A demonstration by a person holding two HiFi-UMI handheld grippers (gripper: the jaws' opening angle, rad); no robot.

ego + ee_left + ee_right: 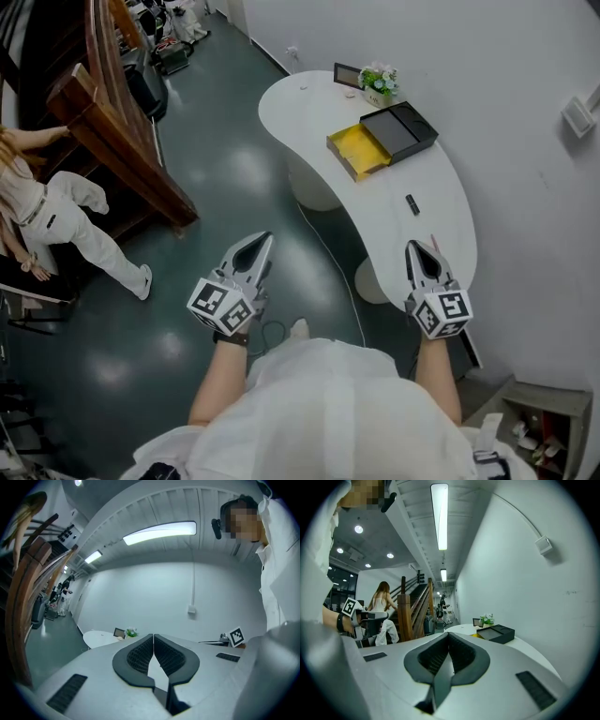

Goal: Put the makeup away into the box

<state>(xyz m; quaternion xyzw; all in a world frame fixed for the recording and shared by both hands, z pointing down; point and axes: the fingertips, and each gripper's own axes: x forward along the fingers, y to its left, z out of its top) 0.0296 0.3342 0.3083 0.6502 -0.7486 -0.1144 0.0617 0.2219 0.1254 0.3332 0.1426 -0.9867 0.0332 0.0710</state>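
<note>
An open box lies on the white curved table (319, 112), with a yellow tray (359, 150) and a black half (401, 129) beside it. In the right gripper view the box (496, 633) shows ahead on the table. A small dark makeup item (412, 203) lies on the table nearer me. My left gripper (265, 238) hangs over the green floor, left of the table, shut and empty (153, 635). Over the table's near end my right gripper (413, 246) is also shut with nothing in it (449, 633).
A potted flower (378, 82) and a small picture frame (347, 74) stand at the table's far end. A wooden staircase (122, 141) and a person in white (66, 216) are at the left. The wall runs close along the right, with a grey bin (539, 422) at the bottom right.
</note>
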